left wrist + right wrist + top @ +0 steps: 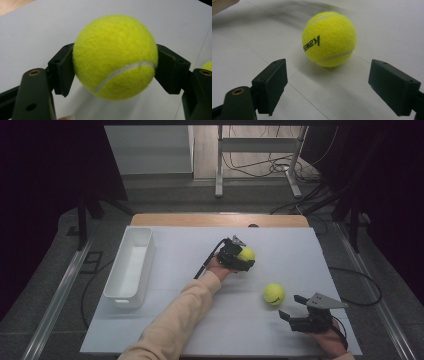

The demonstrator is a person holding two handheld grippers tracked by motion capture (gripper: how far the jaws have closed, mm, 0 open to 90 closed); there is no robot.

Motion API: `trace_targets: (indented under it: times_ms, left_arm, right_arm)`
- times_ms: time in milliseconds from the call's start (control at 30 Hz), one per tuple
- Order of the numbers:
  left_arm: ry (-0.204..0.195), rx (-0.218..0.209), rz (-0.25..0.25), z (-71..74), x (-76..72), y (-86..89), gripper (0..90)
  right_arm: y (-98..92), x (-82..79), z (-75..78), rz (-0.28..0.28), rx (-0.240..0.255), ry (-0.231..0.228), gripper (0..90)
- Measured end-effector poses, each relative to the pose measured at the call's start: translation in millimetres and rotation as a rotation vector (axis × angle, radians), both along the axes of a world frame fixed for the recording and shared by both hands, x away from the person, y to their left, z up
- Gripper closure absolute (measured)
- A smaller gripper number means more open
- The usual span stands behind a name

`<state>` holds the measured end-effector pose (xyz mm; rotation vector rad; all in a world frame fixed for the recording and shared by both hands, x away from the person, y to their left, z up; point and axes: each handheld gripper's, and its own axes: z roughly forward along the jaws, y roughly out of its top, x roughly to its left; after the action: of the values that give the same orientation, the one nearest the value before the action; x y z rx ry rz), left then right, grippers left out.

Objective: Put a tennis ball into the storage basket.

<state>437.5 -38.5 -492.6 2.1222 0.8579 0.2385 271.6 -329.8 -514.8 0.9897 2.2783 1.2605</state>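
Left claw is clamped on a tennis ball, one jaw pressing each side of it; in the left gripper view this held ball sits above the white tabletop, its white seam curving from lower left up to the right. Round, so no long axis. The claw points away from the person and toward the right, near the tabletop's middle.

Second tennis ball lies on the tabletop to the right, well apart from the held one. Right claw is just beside it, jaws spread wide, nothing between them. In the right gripper view this loose ball rests ahead of the jaws, not touching, with black print facing the camera and running tilted, almost upside down.

White bin stands at the left, its long axis running away from the person.
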Motion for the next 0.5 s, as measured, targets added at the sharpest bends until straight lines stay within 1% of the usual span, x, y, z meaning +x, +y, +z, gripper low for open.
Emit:
trace_targets:
  times_ms: [200, 267, 500]
  left_arm:
    - [-0.022, 0.01, -0.008, 4.4, -3.9, 3.0, 26.5]
    - [-0.025, 0.0, -0.006, 5.5, -5.5, 4.1, 26.5]
    - [-0.033, -0.005, -0.013, 8.7, -10.5, 8.6, 26.4]
  right_arm:
    - [0.5, 0.1, -0.2, 0.001, 0.001, 0.001, 16.1]
    - [0.5, 0.1, -0.2, 0.001, 0.001, 0.002, 16.1]
    - [0.6, 0.1, -0.3, 0.0, 0.0, 0.002, 16.1]
